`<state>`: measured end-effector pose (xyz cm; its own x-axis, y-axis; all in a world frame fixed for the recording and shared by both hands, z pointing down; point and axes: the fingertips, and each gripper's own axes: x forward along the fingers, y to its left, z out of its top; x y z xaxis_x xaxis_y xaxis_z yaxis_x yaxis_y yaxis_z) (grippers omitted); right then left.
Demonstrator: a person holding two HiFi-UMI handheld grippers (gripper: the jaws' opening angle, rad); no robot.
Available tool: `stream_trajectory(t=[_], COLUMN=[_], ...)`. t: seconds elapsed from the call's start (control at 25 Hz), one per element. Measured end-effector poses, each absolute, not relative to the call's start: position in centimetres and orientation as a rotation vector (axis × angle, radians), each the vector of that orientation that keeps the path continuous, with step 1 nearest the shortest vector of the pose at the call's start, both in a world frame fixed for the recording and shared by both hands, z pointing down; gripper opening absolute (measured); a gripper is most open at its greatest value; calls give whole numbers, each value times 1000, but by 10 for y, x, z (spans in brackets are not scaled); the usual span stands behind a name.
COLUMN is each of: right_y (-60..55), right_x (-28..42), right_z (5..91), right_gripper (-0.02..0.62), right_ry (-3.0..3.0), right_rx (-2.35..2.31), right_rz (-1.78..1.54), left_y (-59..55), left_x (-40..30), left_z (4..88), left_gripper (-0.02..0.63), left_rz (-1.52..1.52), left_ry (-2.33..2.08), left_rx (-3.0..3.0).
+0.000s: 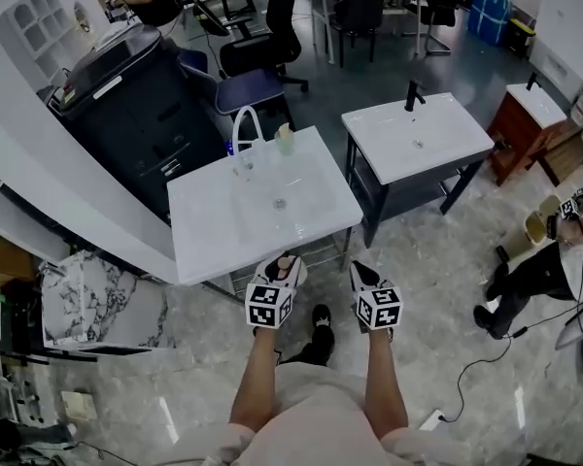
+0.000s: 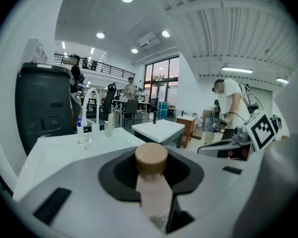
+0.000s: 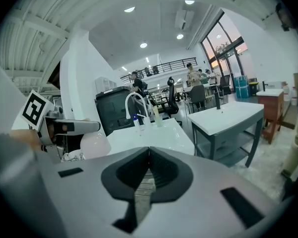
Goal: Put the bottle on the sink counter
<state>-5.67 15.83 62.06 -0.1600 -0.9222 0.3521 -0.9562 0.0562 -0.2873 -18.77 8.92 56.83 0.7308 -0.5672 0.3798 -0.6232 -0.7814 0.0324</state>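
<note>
While the person is standing before the white rectangular sink counter [image 1: 209,216], the left gripper [image 1: 282,266] is clamping a pale pink bottle with a round light-wood cap [image 2: 151,158] between narrowly parted jaws. The bottle is standing upright, its cap rising above them. It is hanging just short of the counter's near edge, over the grey marble floor [image 1: 437,270], and is not resting on the counter. The right gripper [image 3: 145,180] is hovering just beside the left one, its jaws pressed together with nothing between them. At the counter's far edge a white arched faucet [image 1: 245,124] and a pale tumbler [image 1: 285,140] are standing, with the sunken basin [image 1: 277,202] lying between them and the bottle. A second white counter with a black faucet [image 1: 418,139] is standing to the right, well apart. A dark grey office printer [image 1: 126,95] is looming behind the near counter. Another person [image 1: 554,260] is standing at the head view's right edge.
</note>
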Motion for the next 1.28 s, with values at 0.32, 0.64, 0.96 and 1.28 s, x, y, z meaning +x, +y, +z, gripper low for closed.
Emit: stream_trajectory(t=[0.32,0.64,0.96,1.28], right_y=[104,41,-20,-50], right_x=[-25,-3,20,32], right_z=[620,622,615,630], right_gripper=[6,6,6,6], right_ry=[-2210,-2192,-2173,-2158], right_rx=[2002,1950,1919,1921], right_rz=[736,723,660,696], left_y=[43,-20,-75,-104], left_x=[-154,-124,-88,-69], left_z=[570,569,568,574], left_gripper=[110,110,110,110], left_rz=[549,516,473,503], left_ry=[-906,-899,-856,-820], left_rx=[2773,2766,2769,2785])
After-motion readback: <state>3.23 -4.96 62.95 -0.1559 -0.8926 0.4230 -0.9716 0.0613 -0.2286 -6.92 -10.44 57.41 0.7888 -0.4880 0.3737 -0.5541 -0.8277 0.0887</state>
